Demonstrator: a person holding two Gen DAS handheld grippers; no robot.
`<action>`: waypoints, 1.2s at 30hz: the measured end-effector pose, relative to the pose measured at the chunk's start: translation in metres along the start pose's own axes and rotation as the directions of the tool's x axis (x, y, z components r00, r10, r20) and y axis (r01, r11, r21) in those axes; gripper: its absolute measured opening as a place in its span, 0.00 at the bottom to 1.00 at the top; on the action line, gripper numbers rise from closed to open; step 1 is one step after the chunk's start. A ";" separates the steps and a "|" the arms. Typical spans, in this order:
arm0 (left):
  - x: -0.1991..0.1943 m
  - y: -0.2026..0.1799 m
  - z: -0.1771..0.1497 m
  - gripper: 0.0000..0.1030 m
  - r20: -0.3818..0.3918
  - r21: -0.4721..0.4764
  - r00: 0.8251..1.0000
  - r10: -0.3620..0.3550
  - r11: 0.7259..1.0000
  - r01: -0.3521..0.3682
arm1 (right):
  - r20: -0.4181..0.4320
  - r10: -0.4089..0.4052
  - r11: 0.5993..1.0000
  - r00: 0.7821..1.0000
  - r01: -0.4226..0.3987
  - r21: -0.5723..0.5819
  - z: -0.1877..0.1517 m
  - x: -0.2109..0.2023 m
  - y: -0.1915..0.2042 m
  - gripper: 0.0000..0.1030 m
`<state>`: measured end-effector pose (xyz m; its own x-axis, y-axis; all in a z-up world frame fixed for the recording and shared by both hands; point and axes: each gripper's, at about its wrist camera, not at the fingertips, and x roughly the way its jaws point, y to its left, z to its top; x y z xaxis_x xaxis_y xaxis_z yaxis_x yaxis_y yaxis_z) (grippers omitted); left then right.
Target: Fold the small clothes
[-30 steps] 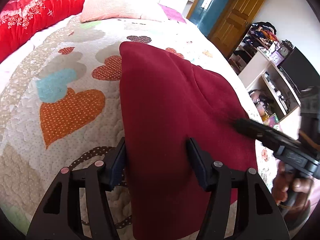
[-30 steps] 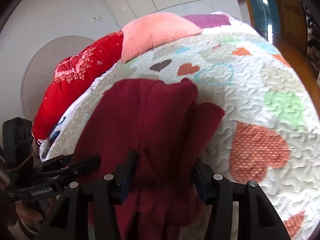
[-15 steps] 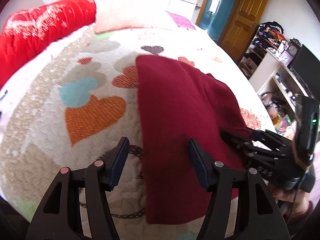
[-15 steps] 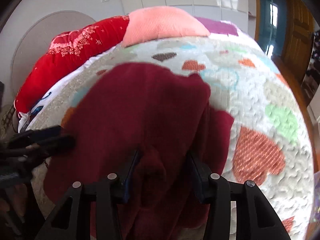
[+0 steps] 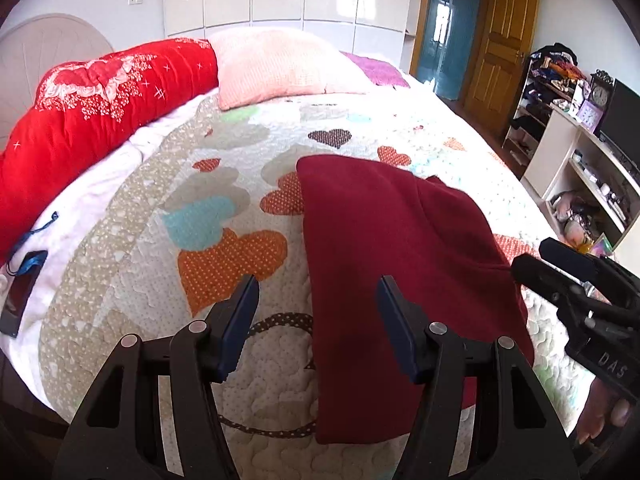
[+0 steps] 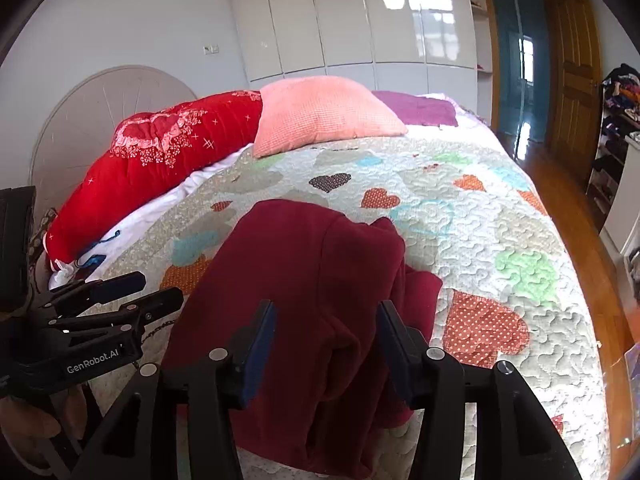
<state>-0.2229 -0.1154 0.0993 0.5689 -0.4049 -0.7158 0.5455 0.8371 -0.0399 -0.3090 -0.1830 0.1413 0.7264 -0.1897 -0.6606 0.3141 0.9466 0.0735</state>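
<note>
A dark red garment (image 5: 392, 248) lies folded lengthwise on the heart-patterned quilt (image 5: 200, 208), near the bed's front edge. It also shows in the right wrist view (image 6: 312, 280), with a bunched fold along its right side. My left gripper (image 5: 318, 308) is open and empty, raised above the garment's left edge. My right gripper (image 6: 326, 334) is open and empty, raised above the garment's near end. Each gripper shows in the other's view, the right one (image 5: 560, 276) and the left one (image 6: 132, 292), both off the cloth.
A red bolster (image 5: 92, 120), a pink pillow (image 5: 280, 68) and a purple cushion (image 6: 416, 108) lie at the head of the bed. A dark phone (image 5: 20, 292) lies at the left edge. Shelves (image 5: 580, 168) and a wooden door (image 5: 508, 36) stand to the right.
Both grippers have lifted up and back from the garment, so more of the bed and room shows. The garment lies still on the quilt.
</note>
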 end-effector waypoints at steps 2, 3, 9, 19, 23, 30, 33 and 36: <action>-0.001 0.000 0.000 0.59 0.008 -0.004 1.000 0.013 1.000 -0.013 | 0.006 -0.017 1.000 1.000 0.017 -0.007 0.001 -0.001 0.002 0.59; -0.002 -0.001 0.000 0.59 0.010 -0.003 1.000 0.018 1.000 -0.018 | 0.009 -0.019 1.000 1.000 0.019 -0.008 0.000 -0.002 0.002 0.60; -0.002 -0.003 0.000 0.59 0.023 0.002 0.999 0.025 1.000 -0.026 | 0.009 -0.025 1.000 1.000 0.025 0.001 0.001 -0.001 0.003 0.61; -0.006 -0.007 -0.001 0.59 0.049 0.010 0.999 0.019 1.000 -0.019 | -0.006 -0.027 0.999 1.000 0.027 0.024 -0.003 0.003 0.000 0.62; -0.004 -0.008 -0.002 0.59 0.053 0.016 0.998 0.028 0.999 -0.029 | -0.010 -0.018 0.999 1.000 0.019 0.031 -0.004 0.005 -0.001 0.63; -0.003 -0.010 -0.003 0.59 0.055 0.024 0.998 0.034 0.999 -0.035 | -0.019 -0.009 0.999 1.000 0.010 0.030 -0.006 0.009 -0.001 0.63; -0.002 -0.010 -0.003 0.59 0.053 0.027 0.998 0.032 0.999 -0.034 | -0.021 -0.008 0.999 1.000 0.009 0.033 -0.007 0.010 -0.001 0.63; 0.000 -0.010 -0.004 0.59 0.048 0.028 0.998 0.036 0.999 -0.038 | -0.025 -0.006 0.999 1.000 0.006 0.031 -0.007 0.011 -0.002 0.63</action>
<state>-0.2309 -0.1227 0.0974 0.6174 -0.3915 -0.6824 0.5408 0.8411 0.0068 -0.3056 -0.1851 0.1285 0.7089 -0.1883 -0.6797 0.3375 0.9368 0.0925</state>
